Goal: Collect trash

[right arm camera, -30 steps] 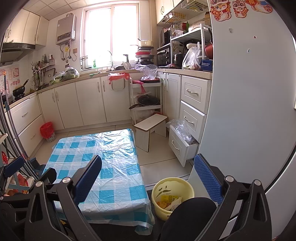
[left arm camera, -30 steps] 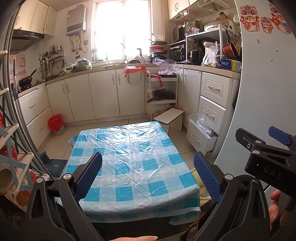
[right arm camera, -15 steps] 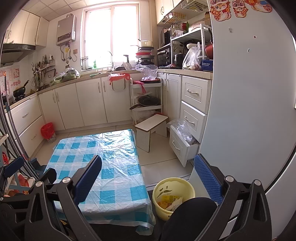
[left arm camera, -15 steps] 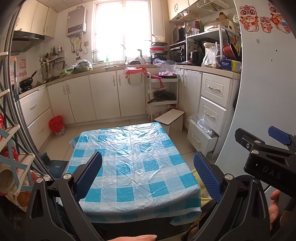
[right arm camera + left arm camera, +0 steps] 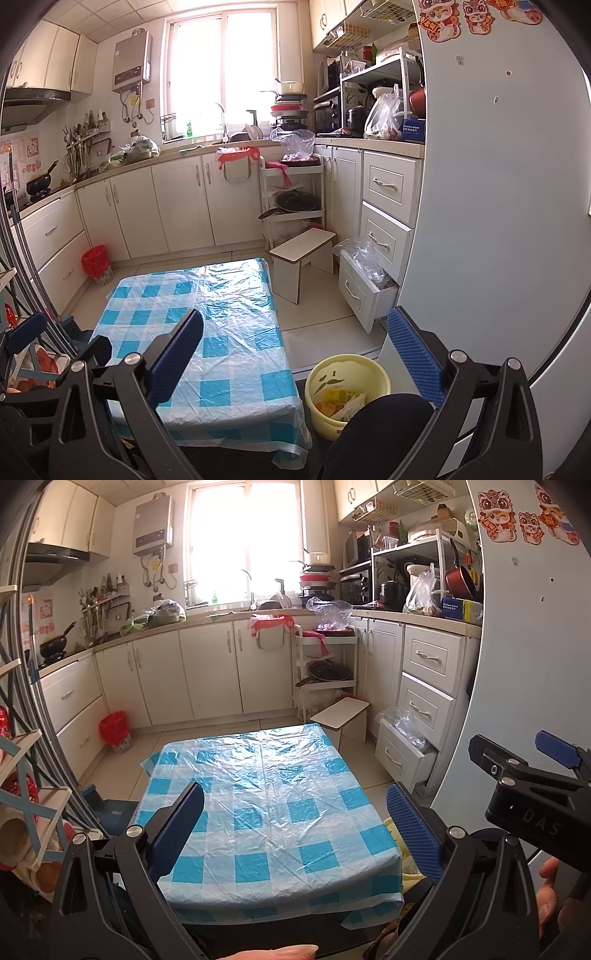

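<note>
Left wrist view: fridge fills the right side. Low table under a blue-checked plastic cover sits mid-floor. Left gripper hangs above its near end, jaws wide apart, holding nothing. Right gripper likewise gapes, unloaded, over the table's right edge. Yellow bin stands on the floor just beside the table; trash lies inside it.

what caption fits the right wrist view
Open right tool above a checkered table, with a yellow trash bucket beside it.
</note>
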The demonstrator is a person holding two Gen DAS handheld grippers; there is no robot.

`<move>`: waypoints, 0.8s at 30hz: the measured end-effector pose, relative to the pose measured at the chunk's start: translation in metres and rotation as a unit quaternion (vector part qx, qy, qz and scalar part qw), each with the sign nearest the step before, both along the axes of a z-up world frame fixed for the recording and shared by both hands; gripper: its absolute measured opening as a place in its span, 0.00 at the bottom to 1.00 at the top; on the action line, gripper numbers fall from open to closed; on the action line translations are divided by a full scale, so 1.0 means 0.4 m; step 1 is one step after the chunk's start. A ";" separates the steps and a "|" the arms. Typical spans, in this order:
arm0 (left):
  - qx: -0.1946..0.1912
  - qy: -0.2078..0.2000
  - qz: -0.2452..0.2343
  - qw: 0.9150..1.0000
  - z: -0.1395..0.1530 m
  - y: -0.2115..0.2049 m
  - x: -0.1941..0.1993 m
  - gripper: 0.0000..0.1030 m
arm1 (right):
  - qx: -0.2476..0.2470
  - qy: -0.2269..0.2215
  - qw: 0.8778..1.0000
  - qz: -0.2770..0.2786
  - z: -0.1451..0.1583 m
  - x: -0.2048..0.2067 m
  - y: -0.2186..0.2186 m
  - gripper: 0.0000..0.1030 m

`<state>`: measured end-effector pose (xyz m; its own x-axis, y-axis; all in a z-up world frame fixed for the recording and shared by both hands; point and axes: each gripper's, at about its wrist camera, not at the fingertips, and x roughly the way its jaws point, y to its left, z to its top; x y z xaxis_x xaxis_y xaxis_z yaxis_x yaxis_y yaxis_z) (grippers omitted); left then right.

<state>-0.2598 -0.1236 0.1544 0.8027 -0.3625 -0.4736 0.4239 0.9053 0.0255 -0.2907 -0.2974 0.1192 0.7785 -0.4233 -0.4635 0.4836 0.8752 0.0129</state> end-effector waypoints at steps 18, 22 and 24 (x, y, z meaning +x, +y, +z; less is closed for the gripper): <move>-0.022 -0.004 0.023 0.999 -0.014 0.034 0.023 0.92 | -0.005 -0.003 1.000 0.000 0.013 0.031 0.027 0.93; -0.021 0.014 0.039 0.999 -0.026 0.058 0.068 0.92 | -0.005 -0.002 1.000 -0.002 0.007 0.046 0.025 0.93; -0.023 0.030 0.036 0.999 -0.038 0.064 0.087 0.92 | -0.009 0.001 1.000 -0.001 0.005 0.059 0.033 0.93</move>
<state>-0.2249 -0.0982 0.1394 0.7985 -0.3268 -0.5056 0.3572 0.9332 -0.0392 -0.2670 -0.2841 0.1214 0.7761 -0.4336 -0.4579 0.4860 0.8739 -0.0039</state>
